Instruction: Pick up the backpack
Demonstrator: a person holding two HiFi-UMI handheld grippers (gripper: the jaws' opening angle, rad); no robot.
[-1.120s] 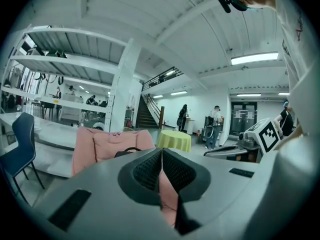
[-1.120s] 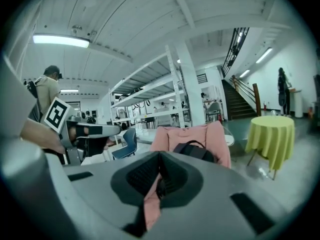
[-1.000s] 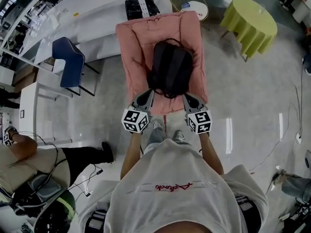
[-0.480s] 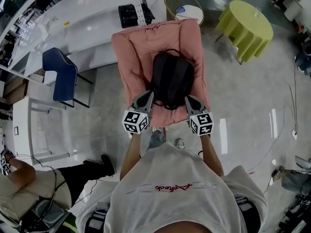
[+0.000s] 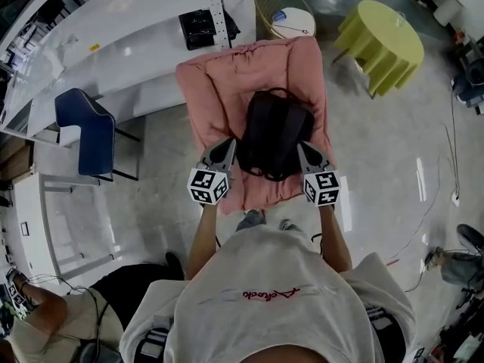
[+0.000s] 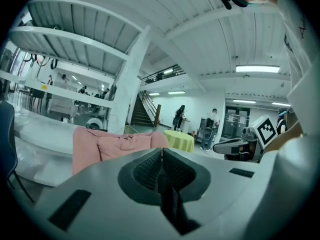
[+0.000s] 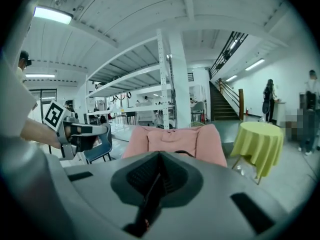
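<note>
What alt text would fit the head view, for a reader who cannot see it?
From above, a person holds the left gripper and the right gripper, jaws shut, at either side of a black backpack lying on a pink cushioned chair. A blue chair, a long white table and a round yellow-green table stand nearby.

You have open floor [image 5: 378, 157] either side of the pink armchair [image 5: 219, 89] holding the backpack [image 5: 274, 134]. Blue chair [image 5: 83, 131] stands left, yellow-green table [image 5: 382, 40] right, white counter [image 5: 128, 36] behind.
</note>
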